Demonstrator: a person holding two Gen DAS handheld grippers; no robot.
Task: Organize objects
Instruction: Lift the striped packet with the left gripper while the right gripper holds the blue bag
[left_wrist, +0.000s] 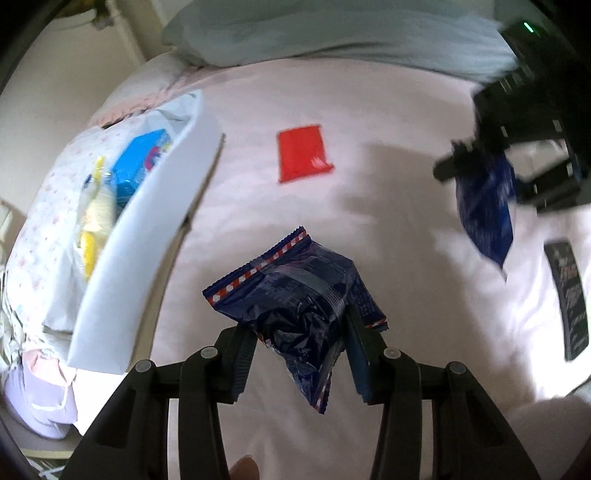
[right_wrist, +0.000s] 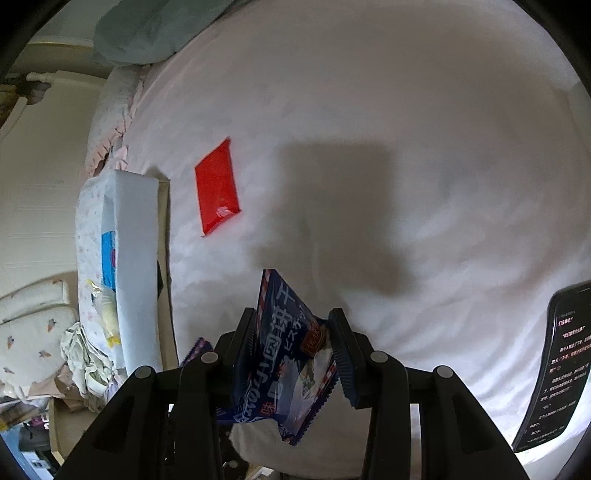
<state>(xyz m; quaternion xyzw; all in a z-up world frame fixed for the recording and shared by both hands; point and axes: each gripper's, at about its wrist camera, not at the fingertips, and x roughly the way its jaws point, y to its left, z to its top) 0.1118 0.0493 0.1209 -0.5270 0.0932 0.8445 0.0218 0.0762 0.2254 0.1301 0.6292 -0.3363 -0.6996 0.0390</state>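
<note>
My left gripper (left_wrist: 299, 325) is shut on a dark blue snack packet (left_wrist: 295, 291) and holds it above the white bed sheet. My right gripper (right_wrist: 293, 328) is shut on a second dark blue snack packet (right_wrist: 291, 365); that gripper and packet (left_wrist: 487, 206) also show at the right of the left wrist view, lifted off the bed. A red packet (left_wrist: 303, 153) lies flat on the sheet ahead; it also shows in the right wrist view (right_wrist: 217, 192). A white box (left_wrist: 147, 236) at the left holds a blue packet (left_wrist: 136, 170) and yellow items (left_wrist: 92, 221).
A black phone (right_wrist: 557, 369) with a lit screen lies on the sheet at the right, also in the left wrist view (left_wrist: 567, 299). A grey-green pillow (left_wrist: 332, 33) lies at the far end of the bed. Clothes and bedding are piled beyond the bed's left edge (right_wrist: 37, 332).
</note>
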